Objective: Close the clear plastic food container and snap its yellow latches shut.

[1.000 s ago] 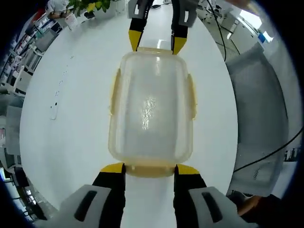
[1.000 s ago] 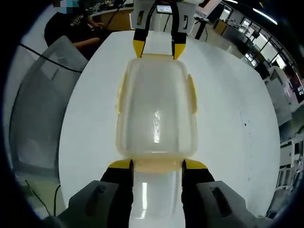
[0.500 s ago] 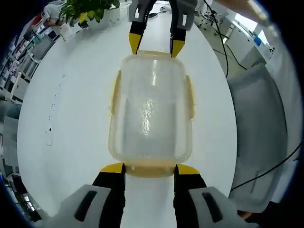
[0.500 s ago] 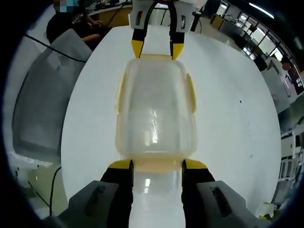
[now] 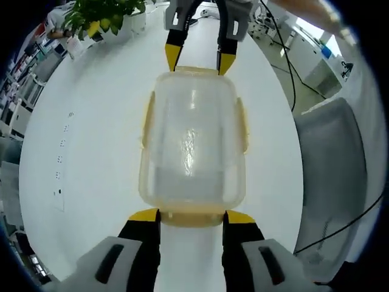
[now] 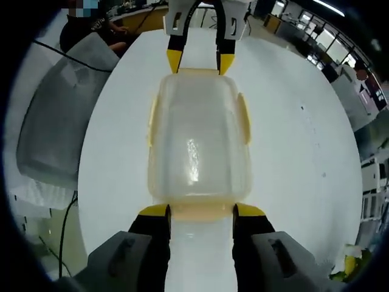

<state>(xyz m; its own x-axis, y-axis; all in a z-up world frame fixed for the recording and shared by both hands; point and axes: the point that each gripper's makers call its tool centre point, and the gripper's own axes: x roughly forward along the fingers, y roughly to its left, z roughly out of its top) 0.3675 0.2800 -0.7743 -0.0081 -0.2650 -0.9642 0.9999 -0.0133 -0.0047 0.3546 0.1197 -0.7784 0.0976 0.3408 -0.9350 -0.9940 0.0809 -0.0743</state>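
Container: the clear plastic food container (image 5: 193,146) sits mid-frame in both views on the white round table (image 5: 91,152), lid on, lengthwise between the two grippers
Latches: yellow latches (image 5: 245,125) lie along the long sides at centre left and centre right; one more at each short end, under the gripper tips; whether any has clicked home cannot be told
Left gripper: the left gripper (image 5: 191,216) rises from the bottom of the left gripper view; jaws spread wide, yellow tips at the near end latch, one at each corner; gripping nothing
Right gripper: the right gripper (image 6: 200,211) stands the same way at the opposite short end; jaws wide, nothing clamped; it also appears at top centre of the left gripper view (image 5: 197,58)
Handling: judged light, thin-walled, a little flexible and slick; likely to slide on the smooth top if pushed from one end alone; best braced end to end, with pressure put on the latch flaps and not the lid's middle
Change: container and both grippers match the earlier frames; the background has rotated, the potted plant (image 5: 97,15) now further into the upper left, so the cameras have swung
Surroundings: a grey chair (image 5: 331,152) at right
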